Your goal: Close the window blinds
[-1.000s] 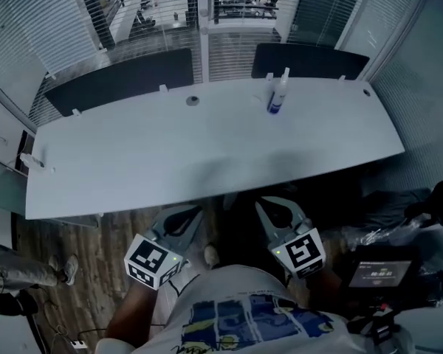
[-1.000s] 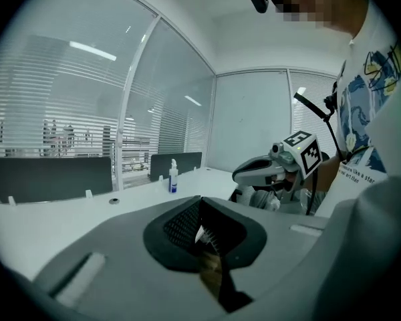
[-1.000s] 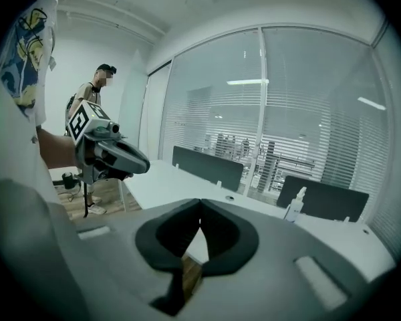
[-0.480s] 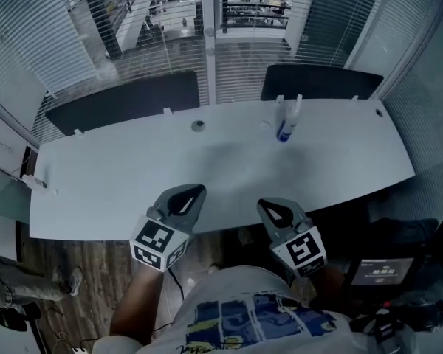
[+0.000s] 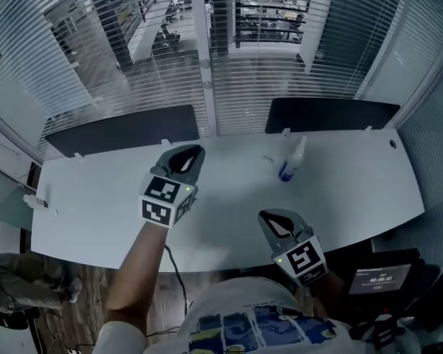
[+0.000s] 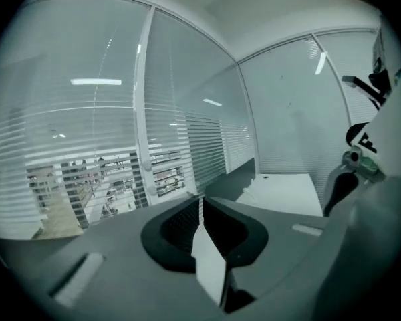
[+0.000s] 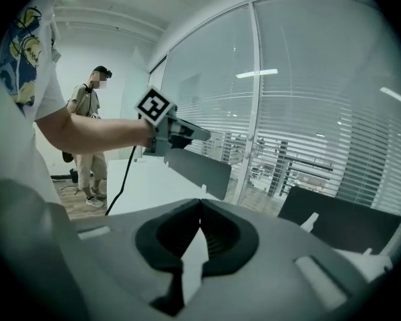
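The window blinds (image 5: 266,65) hang behind the desk, slats tilted so the rooms beyond show through; they also fill the left gripper view (image 6: 87,139) and the right gripper view (image 7: 321,139). My left gripper (image 5: 198,150) is raised over the desk, pointing at the window. Its jaws are just starting to open, tips still almost touching (image 6: 200,198), with nothing between them. My right gripper (image 5: 265,216) stays low near the desk's front edge, shut and empty (image 7: 200,202). From the right gripper view the left gripper (image 7: 187,131) shows on an outstretched arm.
A white desk (image 5: 96,198) stands between me and the window, with a spray bottle (image 5: 289,161) on it and two dark divider panels (image 5: 118,130) (image 5: 328,115) along its back. A white window post (image 5: 203,57) splits the glass. A person (image 7: 87,132) stands at the left.
My left gripper has risen from below the desk's front edge and moved forward over the desk toward the window. The head view has tilted up to show more blinds. The right gripper barely moved.
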`<state>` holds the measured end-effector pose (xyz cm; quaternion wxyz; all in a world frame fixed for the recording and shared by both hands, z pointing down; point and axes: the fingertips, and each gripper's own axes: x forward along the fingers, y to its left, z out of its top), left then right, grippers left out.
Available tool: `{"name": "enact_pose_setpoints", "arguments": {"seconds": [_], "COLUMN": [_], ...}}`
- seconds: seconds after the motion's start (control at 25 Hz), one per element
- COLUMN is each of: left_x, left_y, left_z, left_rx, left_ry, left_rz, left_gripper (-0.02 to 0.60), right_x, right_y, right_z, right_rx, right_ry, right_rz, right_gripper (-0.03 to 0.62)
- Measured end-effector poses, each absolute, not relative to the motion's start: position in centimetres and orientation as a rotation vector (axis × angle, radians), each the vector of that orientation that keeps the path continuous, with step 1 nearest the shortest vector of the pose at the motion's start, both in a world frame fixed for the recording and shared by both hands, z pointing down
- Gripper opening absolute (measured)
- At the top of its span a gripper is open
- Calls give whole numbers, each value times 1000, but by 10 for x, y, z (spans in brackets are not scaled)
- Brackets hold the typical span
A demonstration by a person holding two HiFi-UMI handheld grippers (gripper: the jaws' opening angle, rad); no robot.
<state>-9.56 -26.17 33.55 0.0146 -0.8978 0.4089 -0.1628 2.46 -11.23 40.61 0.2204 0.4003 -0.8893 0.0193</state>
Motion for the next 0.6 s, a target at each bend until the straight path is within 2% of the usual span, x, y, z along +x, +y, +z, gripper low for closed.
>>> {"name": "enact_pose_setpoints", "arguments": {"seconds": [0.32,0.48,0.6], "left_x": [-80,-75,-81], "left_y": [-419,-463,-490], "left_z": [317,321,322], "left_rx": [-2561,-2459,-2354], "left_ry": [1474,1525,1586], "left_rz": [-578,-654,-703], "left_gripper": [54,55,81], "right_x": [66,79,88], "right_y": [-165,-172,-177], "right_z": [433,450,463], "right_rx": [1046,1039,1036], "right_ry": [-2432,-2422,-2415], "right_rz": [88,142,138], "right_gripper": [3,3,3]}}
